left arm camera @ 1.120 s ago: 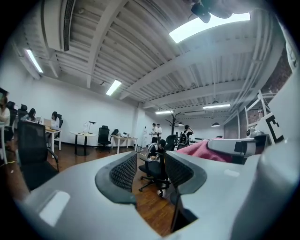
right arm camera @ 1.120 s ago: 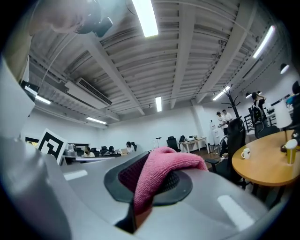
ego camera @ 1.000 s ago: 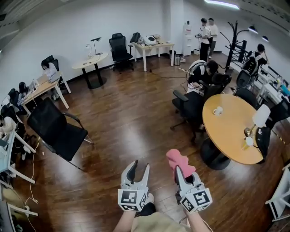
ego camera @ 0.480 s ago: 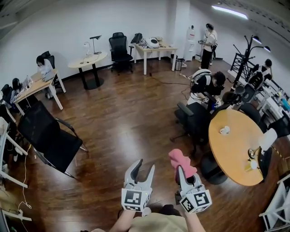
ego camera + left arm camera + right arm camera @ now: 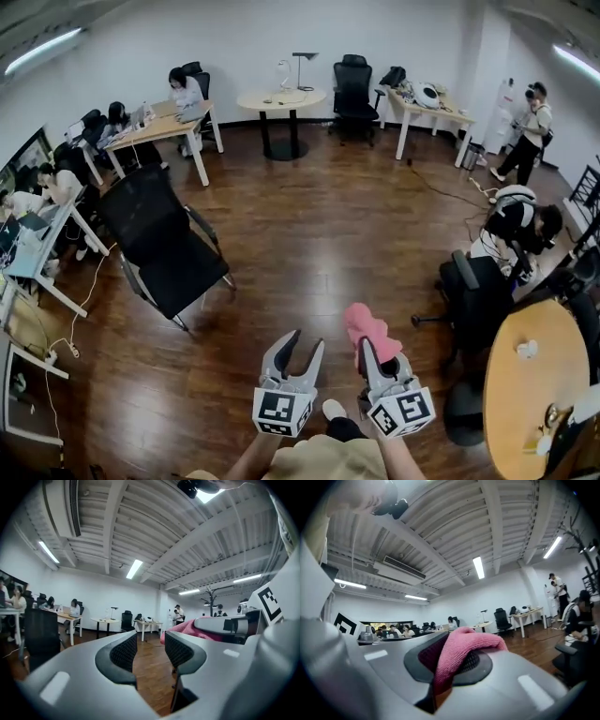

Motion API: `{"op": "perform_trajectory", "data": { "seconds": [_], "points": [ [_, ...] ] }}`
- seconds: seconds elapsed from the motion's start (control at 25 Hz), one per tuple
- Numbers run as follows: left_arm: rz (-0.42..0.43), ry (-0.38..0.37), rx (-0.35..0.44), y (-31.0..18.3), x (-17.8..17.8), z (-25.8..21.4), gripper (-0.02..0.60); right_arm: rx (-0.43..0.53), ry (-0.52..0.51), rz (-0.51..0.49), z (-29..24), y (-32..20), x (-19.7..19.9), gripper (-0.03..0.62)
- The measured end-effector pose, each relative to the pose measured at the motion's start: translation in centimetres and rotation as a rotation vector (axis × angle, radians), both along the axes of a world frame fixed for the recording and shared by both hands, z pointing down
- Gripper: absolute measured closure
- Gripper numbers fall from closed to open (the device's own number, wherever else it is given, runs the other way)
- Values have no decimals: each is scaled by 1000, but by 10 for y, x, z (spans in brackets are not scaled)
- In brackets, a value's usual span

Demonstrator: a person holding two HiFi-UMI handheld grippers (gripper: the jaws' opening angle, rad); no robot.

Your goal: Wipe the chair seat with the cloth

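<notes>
The right gripper (image 5: 368, 345) is clamped on the soft pink cloth (image 5: 369, 325). The left gripper (image 5: 305, 342) has its jaws apart, empty. The black mesh office chair (image 5: 183, 267) stands far left, nearer the left gripper.

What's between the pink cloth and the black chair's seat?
Only bare wooden floor, as the head view shows. The cloth, clamped in the right gripper, is well short of the chair.
</notes>
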State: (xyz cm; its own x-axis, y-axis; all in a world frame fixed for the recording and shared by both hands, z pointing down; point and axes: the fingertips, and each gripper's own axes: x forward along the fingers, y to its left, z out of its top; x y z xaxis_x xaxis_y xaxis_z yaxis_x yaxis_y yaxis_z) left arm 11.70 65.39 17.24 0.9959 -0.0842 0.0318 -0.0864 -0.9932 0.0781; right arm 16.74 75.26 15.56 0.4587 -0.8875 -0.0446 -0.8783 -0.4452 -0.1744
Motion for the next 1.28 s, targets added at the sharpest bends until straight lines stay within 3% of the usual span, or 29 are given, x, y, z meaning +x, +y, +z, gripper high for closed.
{"op": "perform_trajectory", "data": {
  "seconds": [0.16,0.28,0.6,0.76,0.84,1.0,1.12,1.28],
  "points": [
    [-196,-13,-34,-50,18,5,423,15,41,-213,-15,-66,38,579],
    [-377,-35,-52,-84,8,10,423,24,58,-370,-20,-105,49,579],
    [-765,-29,-4,-137,-65,-1,425,41,17,-736,-13,-192,4,577],
    [-925,-49,-15,-159,-113,4,428,23,84,-943,-10,-229,-41,577],
    [-988,-51,-20,-169,-134,10,428,13,91,-1022,1,-247,-61,577],
    [-1068,-43,-24,-207,-169,19,428,10,49,-1084,11,-295,-92,578],
    [-1099,-38,-26,-245,-194,21,428,-3,33,-1103,11,-336,-115,578],
    [-1089,27,-37,-306,-221,9,428,2,45,-1093,1,-395,-139,579]
  ]
}}
